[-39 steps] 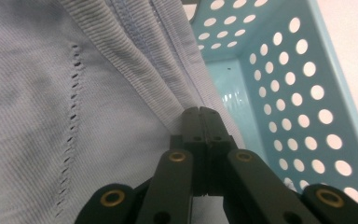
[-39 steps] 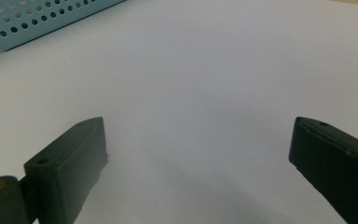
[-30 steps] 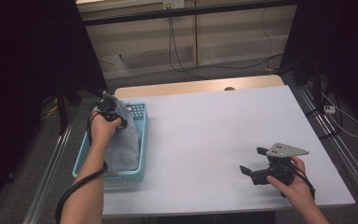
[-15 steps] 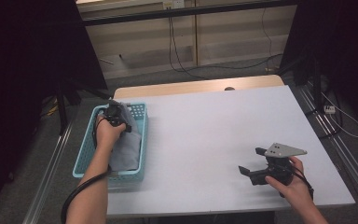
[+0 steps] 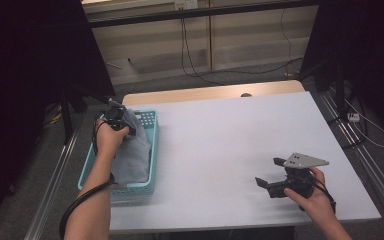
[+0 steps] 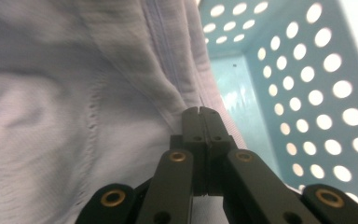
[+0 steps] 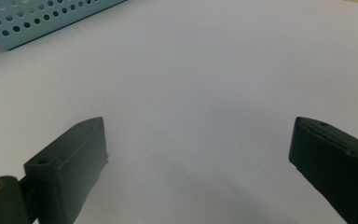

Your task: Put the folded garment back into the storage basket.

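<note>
A pale grey cloth point(image 5: 136, 156) hangs half lifted out of a teal perforated basket point(image 5: 153, 150) at the table's left edge. My left gripper point(image 5: 122, 119) is above the basket's far end and is shut on the cloth's upper part. In the left gripper view the black jaws meet at a seam fold point(image 6: 200, 112) of the cloth point(image 6: 74, 93), with the basket wall point(image 6: 307, 93) beyond. My right gripper point(image 5: 268, 171) is held just above the table near its front right, open, pointing left. Nothing lies between its fingers point(image 7: 198, 135).
The white table point(image 5: 230, 135) has a wooden strip along its far edge. The basket's corner point(image 7: 42, 18) lies far ahead of the right gripper. Metal rails run along both sides of the table, and cables lie on the floor behind it.
The left hand has shifted slightly over the basket with the cloth still gripped. The right hand has stayed where it was.
</note>
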